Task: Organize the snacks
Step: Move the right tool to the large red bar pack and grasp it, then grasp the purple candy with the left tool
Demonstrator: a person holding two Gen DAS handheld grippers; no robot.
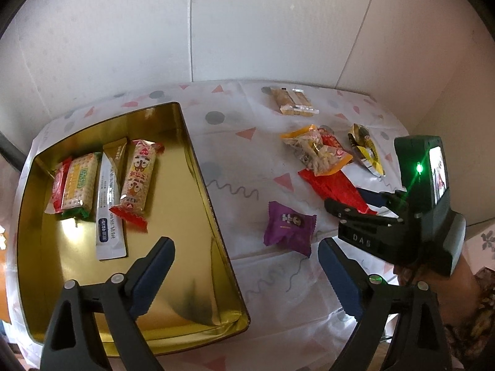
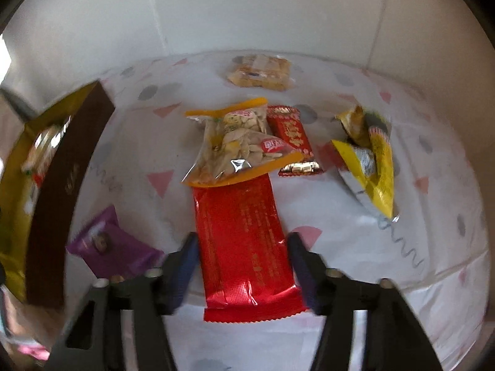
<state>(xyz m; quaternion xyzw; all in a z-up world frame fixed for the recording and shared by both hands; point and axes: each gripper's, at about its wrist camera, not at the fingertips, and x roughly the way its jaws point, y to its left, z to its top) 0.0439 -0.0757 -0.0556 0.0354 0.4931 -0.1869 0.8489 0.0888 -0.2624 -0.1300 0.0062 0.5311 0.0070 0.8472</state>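
The left wrist view looks into the gold tin [image 1: 213, 204], where four packets lie side by side: a green cracker pack [image 1: 77, 185], a white sachet [image 1: 108, 198], a red-ended biscuit pack [image 1: 137, 179] and a red packet [image 1: 58, 185]. The left gripper [image 1: 246, 266] hangs over the tin's near corner, jaws wide apart and empty. The purple snack [image 1: 289, 227] lies at 3 o'clock of the tin.

The right wrist view alone shows the right gripper [image 2: 243, 266] straddling the long red wrapper [image 2: 244, 247] on the bench [image 2: 355, 247], jaws apart either side; contact unclear. At 12 o'clock of it sits the seed bag [image 2: 238, 145].
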